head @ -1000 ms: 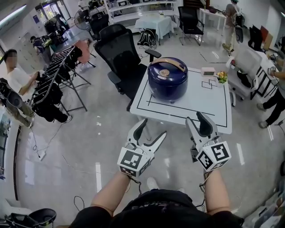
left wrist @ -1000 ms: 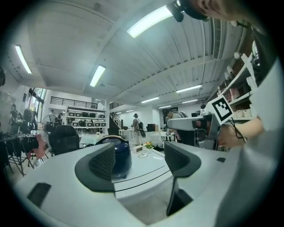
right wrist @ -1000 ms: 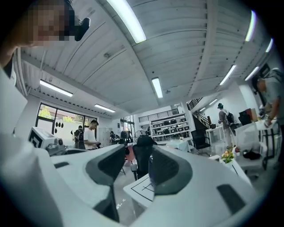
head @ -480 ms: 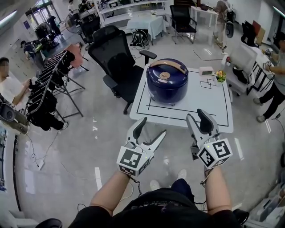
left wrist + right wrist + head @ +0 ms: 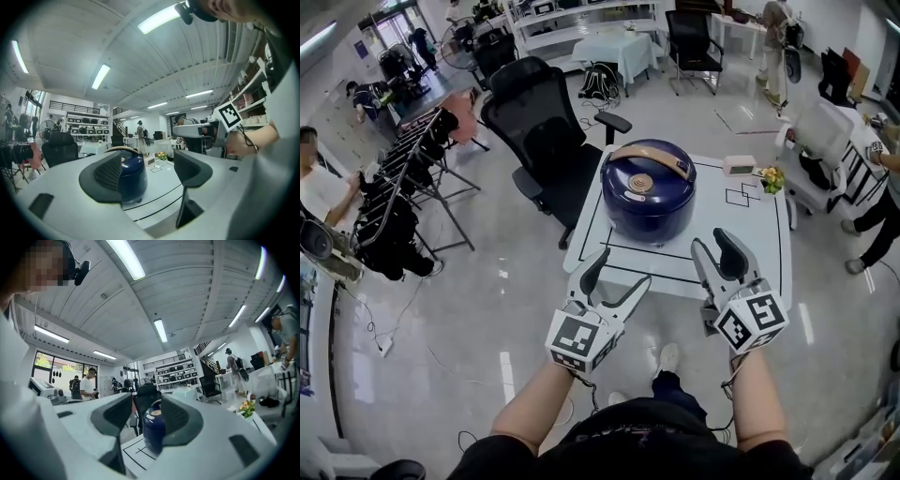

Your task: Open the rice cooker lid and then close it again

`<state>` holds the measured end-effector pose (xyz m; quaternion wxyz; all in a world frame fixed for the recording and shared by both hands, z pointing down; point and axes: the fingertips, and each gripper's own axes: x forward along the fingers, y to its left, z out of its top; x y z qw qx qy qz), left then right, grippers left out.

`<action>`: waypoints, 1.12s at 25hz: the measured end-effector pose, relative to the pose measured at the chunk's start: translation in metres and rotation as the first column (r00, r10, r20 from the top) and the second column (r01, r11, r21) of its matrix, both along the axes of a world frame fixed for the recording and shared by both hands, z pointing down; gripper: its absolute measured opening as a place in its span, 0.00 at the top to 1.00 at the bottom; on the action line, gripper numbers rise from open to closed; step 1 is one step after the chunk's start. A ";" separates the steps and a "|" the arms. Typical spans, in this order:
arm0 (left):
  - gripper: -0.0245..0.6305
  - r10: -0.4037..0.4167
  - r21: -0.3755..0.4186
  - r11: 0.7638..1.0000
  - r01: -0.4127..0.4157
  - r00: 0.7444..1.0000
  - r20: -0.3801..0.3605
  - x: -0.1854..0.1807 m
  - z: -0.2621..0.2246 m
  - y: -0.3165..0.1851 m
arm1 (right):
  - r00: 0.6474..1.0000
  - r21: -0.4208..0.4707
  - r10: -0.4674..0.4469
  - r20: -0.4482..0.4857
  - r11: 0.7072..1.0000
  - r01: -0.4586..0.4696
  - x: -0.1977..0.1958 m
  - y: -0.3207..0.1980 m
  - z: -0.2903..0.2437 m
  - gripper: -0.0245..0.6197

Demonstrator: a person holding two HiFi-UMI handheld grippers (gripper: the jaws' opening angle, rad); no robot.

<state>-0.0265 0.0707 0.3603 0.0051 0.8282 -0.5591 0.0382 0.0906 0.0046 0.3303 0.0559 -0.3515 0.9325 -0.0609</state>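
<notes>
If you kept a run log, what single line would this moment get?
phase: pre-contact | rice cooker: lid shut, on white table | left gripper: open, empty | right gripper: open, empty

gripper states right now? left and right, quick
Left gripper: jaws open, holding nothing, not yet at the rice cooker.
Right gripper: jaws open, holding nothing.
</notes>
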 end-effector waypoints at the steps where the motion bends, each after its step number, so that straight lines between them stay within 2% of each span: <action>1: 0.45 -0.005 -0.001 1.000 0.005 1.000 -0.001 0.001 -0.001 -0.011 | 1.000 -0.001 -0.004 0.002 1.000 0.004 0.001 -0.012 0.000 0.68; 14: 0.45 -0.057 0.000 0.998 0.057 0.998 0.012 0.020 -0.002 -0.140 | 0.997 -0.021 -0.074 -0.002 0.997 0.074 0.010 -0.142 0.008 0.69; 28: 0.45 -0.112 0.016 0.994 0.111 0.993 0.040 0.033 -0.013 -0.201 | 0.992 -0.038 -0.125 0.029 0.991 0.127 0.019 -0.206 0.004 0.69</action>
